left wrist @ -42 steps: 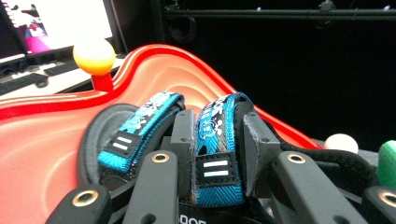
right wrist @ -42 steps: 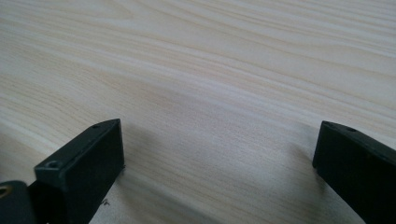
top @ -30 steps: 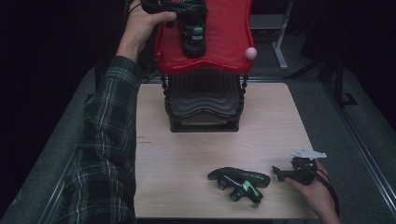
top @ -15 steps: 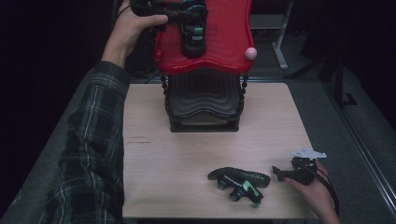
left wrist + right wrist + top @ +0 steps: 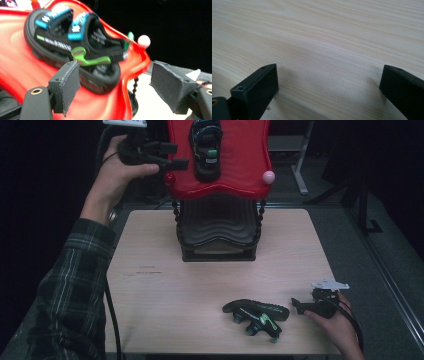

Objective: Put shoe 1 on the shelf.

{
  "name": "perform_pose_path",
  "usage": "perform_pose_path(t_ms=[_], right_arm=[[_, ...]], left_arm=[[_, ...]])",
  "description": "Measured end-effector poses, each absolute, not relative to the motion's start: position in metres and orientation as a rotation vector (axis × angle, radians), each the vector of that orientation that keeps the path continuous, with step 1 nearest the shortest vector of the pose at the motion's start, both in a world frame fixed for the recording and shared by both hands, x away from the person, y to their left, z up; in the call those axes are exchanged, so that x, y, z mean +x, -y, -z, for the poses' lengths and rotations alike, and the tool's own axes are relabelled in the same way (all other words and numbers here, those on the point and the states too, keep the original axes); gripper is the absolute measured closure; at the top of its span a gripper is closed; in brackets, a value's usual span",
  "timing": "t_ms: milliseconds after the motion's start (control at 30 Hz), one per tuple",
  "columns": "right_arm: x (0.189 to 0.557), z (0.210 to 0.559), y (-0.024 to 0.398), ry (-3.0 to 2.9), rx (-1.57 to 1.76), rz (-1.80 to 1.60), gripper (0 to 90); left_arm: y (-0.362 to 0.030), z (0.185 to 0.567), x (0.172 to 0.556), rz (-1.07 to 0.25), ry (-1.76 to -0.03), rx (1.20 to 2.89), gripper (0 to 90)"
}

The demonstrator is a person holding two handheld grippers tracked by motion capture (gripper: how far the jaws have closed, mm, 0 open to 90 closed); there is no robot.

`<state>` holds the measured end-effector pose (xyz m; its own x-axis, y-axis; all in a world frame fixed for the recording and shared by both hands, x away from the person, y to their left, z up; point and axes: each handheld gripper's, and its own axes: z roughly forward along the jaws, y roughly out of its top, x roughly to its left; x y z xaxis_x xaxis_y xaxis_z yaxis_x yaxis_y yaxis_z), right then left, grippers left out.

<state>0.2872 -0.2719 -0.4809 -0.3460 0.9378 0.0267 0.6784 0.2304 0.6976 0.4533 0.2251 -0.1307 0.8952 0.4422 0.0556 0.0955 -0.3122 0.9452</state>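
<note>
A black sandal with blue straps and green trim [image 5: 205, 147] lies on the red top tray [image 5: 235, 175] of a tiered rack at the back of the table. My left gripper [image 5: 177, 156] hovers at the tray's left edge, pointing right. Its jaws have just been opening. In the left gripper view the sandal [image 5: 75, 50] lies on the tray [image 5: 20, 62] beyond my open left gripper [image 5: 116, 67], with nothing between the pads. A second matching sandal [image 5: 257, 315] lies on the table near the front. Just right of it rests my right gripper [image 5: 296, 305], open over bare wood [image 5: 329, 67].
The rack's black lower tray [image 5: 217, 227] sits under the red one on beaded posts. A pink ball [image 5: 269, 176] and a red ball [image 5: 169, 178] tip the red tray's front corners. The light wooden table [image 5: 150, 270] has dark floor around it.
My left gripper has pulled away leftward and a little down from the sandal on the red tray, and its jaws have opened. The right gripper and the sandal on the table have not moved.
</note>
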Motion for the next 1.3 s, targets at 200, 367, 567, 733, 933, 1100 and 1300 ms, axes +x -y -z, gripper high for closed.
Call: perform_pose_path(t_ms=[200, 367, 567, 733, 933, 1100, 1300], right_arm=[[0.287, 0.481, 0.272, -2.113, 1.485, -0.880, 1.4], [0.286, 0.481, 0.272, -2.113, 1.485, -0.879, 1.4], [0.286, 0.481, 0.272, -2.112, 1.486, -0.880, 1.4], [0.286, 0.481, 0.272, -2.112, 1.486, -0.880, 1.3], [0.286, 0.481, 0.272, -2.113, 1.484, -0.881, 1.3], [0.286, 0.481, 0.272, -2.113, 1.483, -0.880, 1.3], [0.286, 0.481, 0.272, -2.113, 1.483, -0.880, 1.3]], left_arm=[[-0.239, 0.147, 0.427, -0.374, -0.403, 1.874, 22.7], [-0.252, 0.165, 0.410, -0.369, -0.407, 1.862, 23.2], [-0.264, 0.196, 0.388, -0.365, -0.419, 1.879, 23.3], [-0.272, 0.227, 0.369, -0.358, -0.451, 1.889, 23.4], [-0.277, 0.269, 0.350, -0.357, -0.492, 1.934, 23.4], [-0.280, 0.301, 0.337, -0.346, -0.522, 1.957, 23.4], [-0.282, 0.340, 0.325, -0.330, -0.574, 1.994, 23.3]])
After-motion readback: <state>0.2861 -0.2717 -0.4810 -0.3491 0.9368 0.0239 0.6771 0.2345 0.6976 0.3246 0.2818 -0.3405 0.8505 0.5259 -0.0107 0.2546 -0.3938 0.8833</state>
